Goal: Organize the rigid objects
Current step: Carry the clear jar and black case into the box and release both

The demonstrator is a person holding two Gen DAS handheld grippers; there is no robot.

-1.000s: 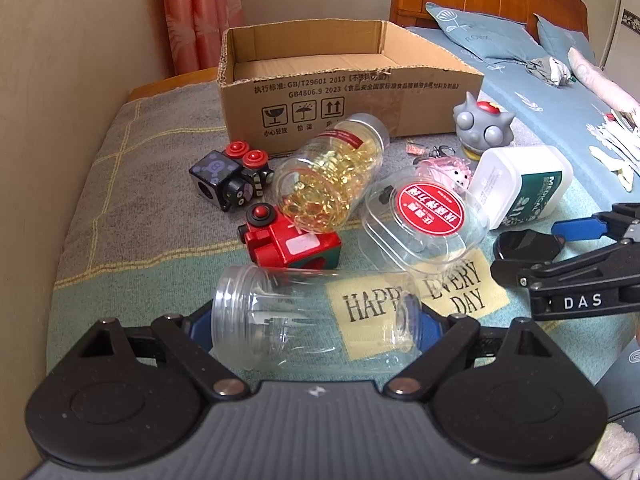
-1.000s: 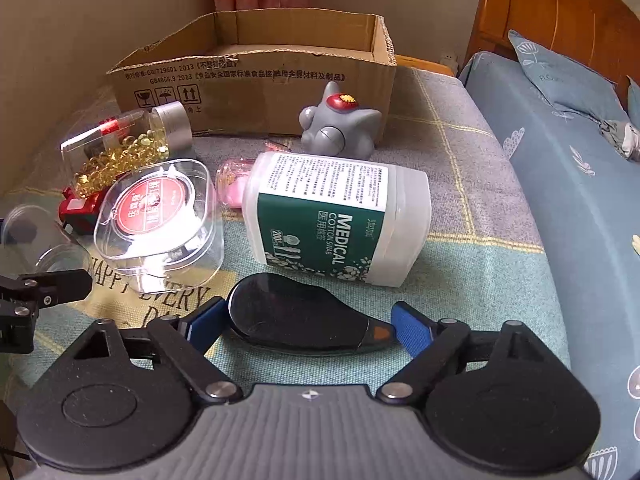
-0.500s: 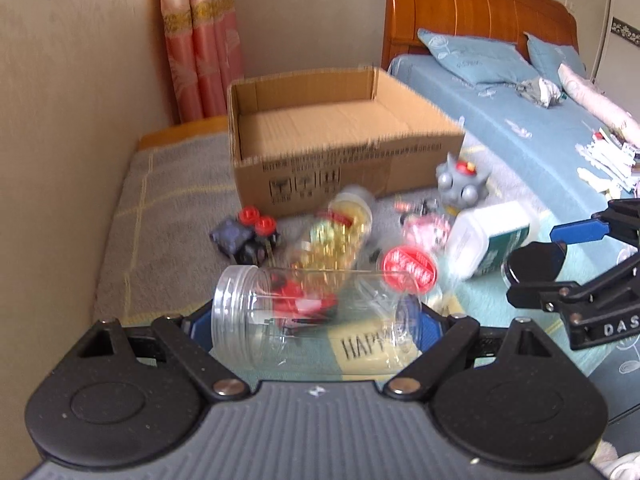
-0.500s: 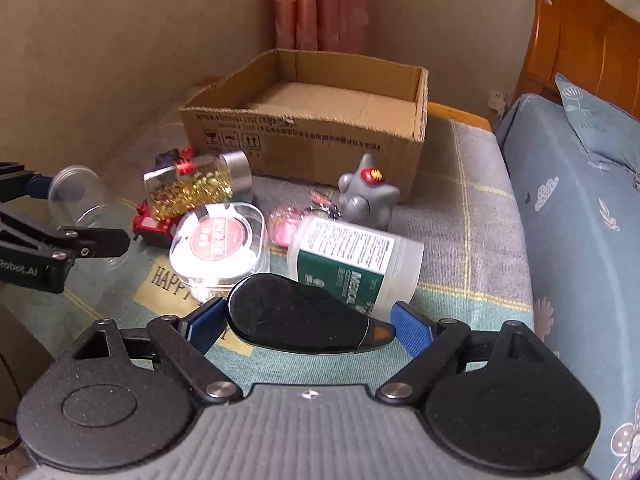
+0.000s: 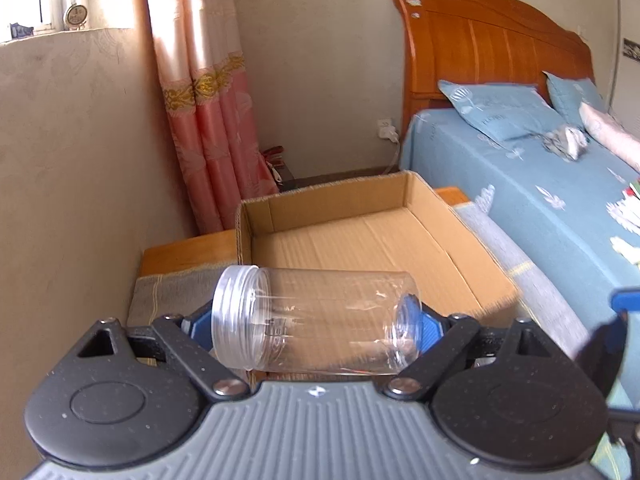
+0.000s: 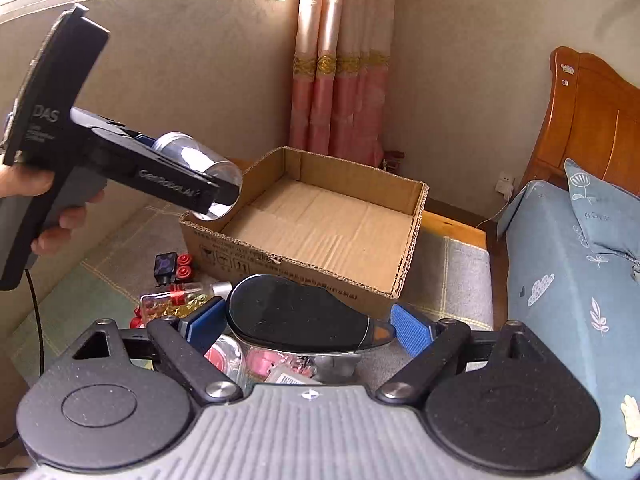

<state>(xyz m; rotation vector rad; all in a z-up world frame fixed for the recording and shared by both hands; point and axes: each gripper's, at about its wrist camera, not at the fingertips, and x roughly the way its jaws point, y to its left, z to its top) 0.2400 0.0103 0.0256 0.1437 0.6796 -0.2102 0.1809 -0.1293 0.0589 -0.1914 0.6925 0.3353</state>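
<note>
— Clear plastic jar (image 5: pixel 316 316), lidless, item one. Location?
— Lying crosswise in the left tongs (image 5: pixel 312 324), one blue pad at its threaded mouth, the other at its base. It was in the air at the near-left corner of the cardboard box (image 5: pixel 400 216) and had not yet gone in.
— Grip on item one?
— The jaws were opening with the jar between them. It sat slightly tilted, and the pads appeared to touch only its two ends.
— Risk entered?
— By my judgement, a drop short of the target. Released over the corner, the jar could strike the rim and roll off onto the counter (image 6: pixel 448 272) or its edge. Smooth round plastic slips easily from an end-to-end hold.
— Item two?
— Black oval case (image 6: pixel 296 312), held lengthwise in the right tongs (image 6: pixel 308 326). The left pad met its rounded end and the right pad its orange-tipped end. It hung above the loose items in front of the box.
— Risk entered?
— The tapered tip gave little purchase, so a twist could pivot the case free. It would then land on the capsule bottle (image 6: pixel 172 304) and the toys below. Both tongs were also bound for one box, so their paths could cross at the near wall.
— Box contents?
— None was visible.
</note>
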